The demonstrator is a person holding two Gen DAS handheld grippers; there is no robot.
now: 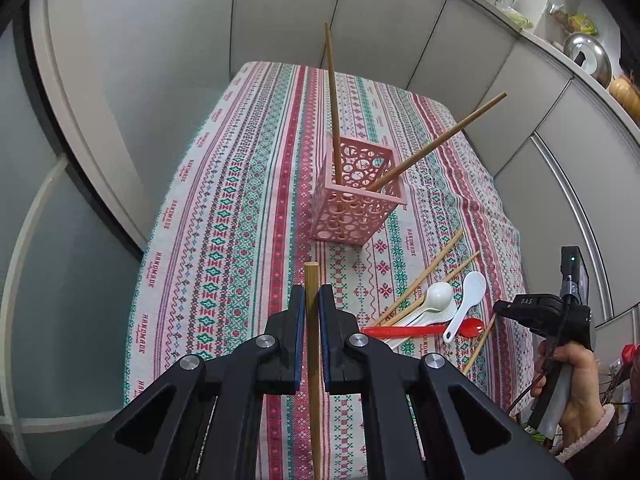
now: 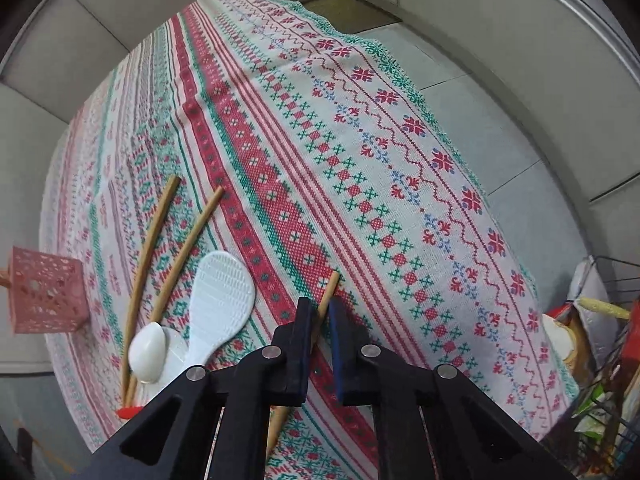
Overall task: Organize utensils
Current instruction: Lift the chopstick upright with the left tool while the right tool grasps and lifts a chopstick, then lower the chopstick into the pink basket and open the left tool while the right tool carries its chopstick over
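Here we hold a wooden chopstick (image 1: 313, 344) upright between the nearly closed pads of our left gripper (image 1: 311, 312), with the pink holder (image 1: 356, 200) just ahead of it on the table (image 1: 240, 208), two chopsticks (image 1: 334, 104) already leaning inside. Our right gripper (image 2: 318, 322) stands part open around another chopstick (image 2: 329, 290) lying on the cloth; whether its pads touch, we cannot tell. Left of it lie spoons (image 2: 220, 300) and more chopsticks (image 2: 150, 236).

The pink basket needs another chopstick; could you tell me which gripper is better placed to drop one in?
Left. The left gripper already has a chopstick between its fingers, facing the pink basket. The right gripper only straddles a chopstick lying on the tablecloth, basket off to its side.
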